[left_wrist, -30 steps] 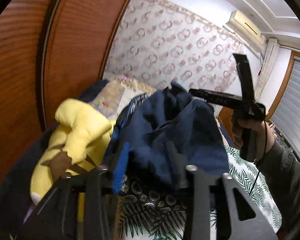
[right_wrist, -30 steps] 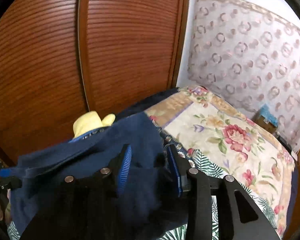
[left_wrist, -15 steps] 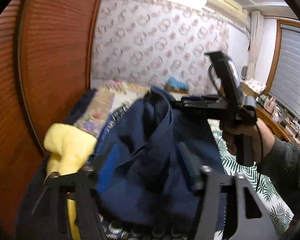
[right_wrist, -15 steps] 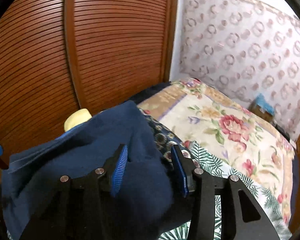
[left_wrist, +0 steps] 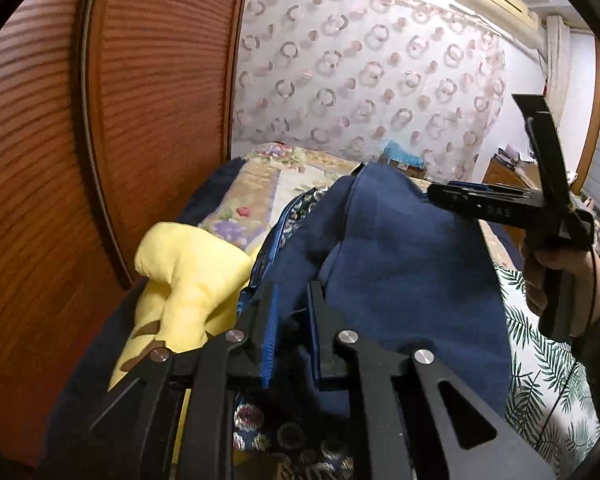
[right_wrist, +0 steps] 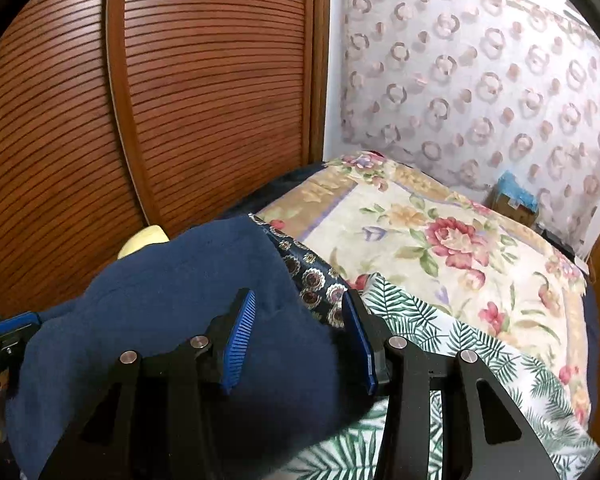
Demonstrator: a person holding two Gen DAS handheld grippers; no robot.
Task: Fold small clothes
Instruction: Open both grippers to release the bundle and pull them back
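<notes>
A navy garment (left_wrist: 400, 264) hangs bunched between both grippers above the bed. In the left wrist view my left gripper (left_wrist: 294, 300) has its jaws closing, and they pinch a thin fold of the garment's near edge. My right gripper (left_wrist: 432, 192), held by a person's hand (left_wrist: 560, 272), grips the garment's far top corner. In the right wrist view my right gripper (right_wrist: 298, 312) holds a thick wad of the navy garment (right_wrist: 180, 280) between its blue pads. The left gripper (right_wrist: 12, 324) shows only partly at the left edge.
A yellow plush toy (left_wrist: 184, 268) lies at the left against the slatted wooden wardrobe door (left_wrist: 140, 100). Under the garment lie a dark patterned cloth (right_wrist: 312, 276), a palm-leaf sheet (right_wrist: 440, 336) and a floral bedcover (right_wrist: 440, 240). A patterned wall stands behind the bed.
The left jaws stood wide around the navy garment and have now narrowed onto a fold of it. The right gripper kept its hold and sank slightly.
</notes>
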